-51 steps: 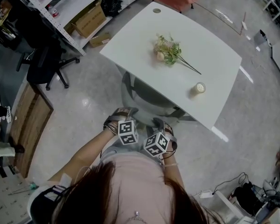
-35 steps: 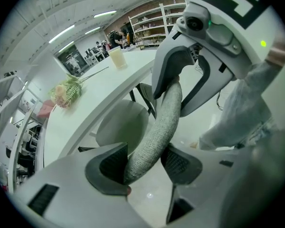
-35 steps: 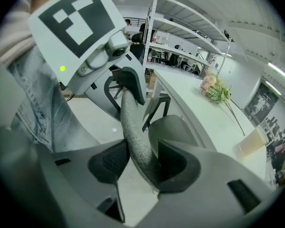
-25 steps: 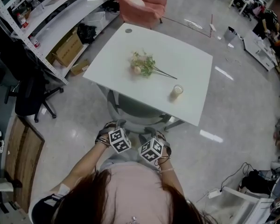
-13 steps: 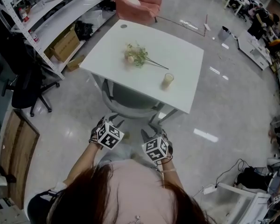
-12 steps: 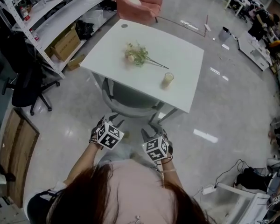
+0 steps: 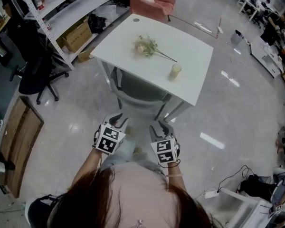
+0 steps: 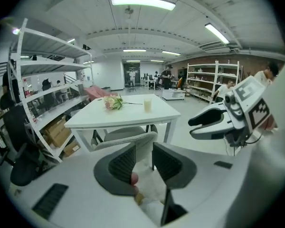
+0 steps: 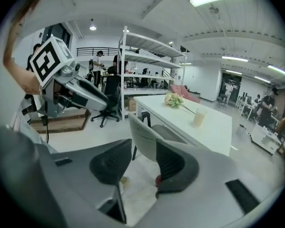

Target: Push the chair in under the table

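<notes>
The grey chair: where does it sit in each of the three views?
Head view: chair upper centre, seat under the near edge of the white table.
Left gripper view: chair at centre, backrest facing the camera, table behind.
Right gripper view: chair at centre, seen from its side, table to its right.
Shared landmark: the flowers on the table.
</notes>
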Demonstrator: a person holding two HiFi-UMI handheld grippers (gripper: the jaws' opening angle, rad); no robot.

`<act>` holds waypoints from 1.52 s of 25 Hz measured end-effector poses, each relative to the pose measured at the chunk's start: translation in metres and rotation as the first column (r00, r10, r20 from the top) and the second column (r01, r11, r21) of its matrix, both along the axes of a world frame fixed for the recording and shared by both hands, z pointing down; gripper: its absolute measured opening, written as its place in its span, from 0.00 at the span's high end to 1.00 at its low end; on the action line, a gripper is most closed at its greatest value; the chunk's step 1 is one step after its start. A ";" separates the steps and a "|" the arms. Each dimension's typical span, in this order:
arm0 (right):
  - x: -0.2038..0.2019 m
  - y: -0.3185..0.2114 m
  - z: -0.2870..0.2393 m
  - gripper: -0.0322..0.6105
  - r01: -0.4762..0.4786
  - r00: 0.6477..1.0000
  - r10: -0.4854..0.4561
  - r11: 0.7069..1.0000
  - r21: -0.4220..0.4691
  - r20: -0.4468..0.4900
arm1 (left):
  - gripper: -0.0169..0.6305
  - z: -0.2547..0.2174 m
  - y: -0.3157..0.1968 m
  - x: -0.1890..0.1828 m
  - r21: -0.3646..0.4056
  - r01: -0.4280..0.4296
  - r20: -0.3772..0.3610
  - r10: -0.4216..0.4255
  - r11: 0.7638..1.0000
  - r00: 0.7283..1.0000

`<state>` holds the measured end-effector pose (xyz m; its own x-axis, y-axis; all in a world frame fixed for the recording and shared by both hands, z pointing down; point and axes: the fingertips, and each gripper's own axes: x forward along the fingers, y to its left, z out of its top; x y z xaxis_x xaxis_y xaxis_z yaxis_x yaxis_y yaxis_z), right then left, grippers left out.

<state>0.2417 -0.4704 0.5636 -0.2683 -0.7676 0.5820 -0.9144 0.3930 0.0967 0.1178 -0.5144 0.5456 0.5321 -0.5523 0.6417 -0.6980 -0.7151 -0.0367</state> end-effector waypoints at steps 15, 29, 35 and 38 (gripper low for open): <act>-0.029 0.007 -0.047 0.78 -0.194 0.981 0.195 0.971 0.140 0.009 | 0.96 -0.057 0.012 -0.051 0.077 0.076 -0.115 -0.067 0.994 0.991; -0.107 0.046 -0.082 0.91 -0.318 0.947 0.322 0.926 0.206 0.013 | 0.96 -0.072 0.042 -0.141 0.014 0.048 -0.269 -0.042 0.999 0.962; -0.135 0.069 -0.088 0.91 -0.355 0.933 0.358 0.909 0.220 0.026 | 0.96 -0.075 0.060 -0.167 0.042 0.028 -0.242 -0.017 0.999 0.970; -0.141 0.080 -0.085 0.91 -0.364 0.930 0.365 0.906 0.218 0.036 | 0.96 -0.074 0.073 -0.172 0.025 0.014 -0.279 -0.006 1.000 0.960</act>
<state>0.1005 -0.3905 0.4782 0.0566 -0.9188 0.3907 -0.9892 0.0015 0.1469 -0.0538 -0.4418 0.4712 0.6820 -0.5737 0.4535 -0.6906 -0.7093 0.1413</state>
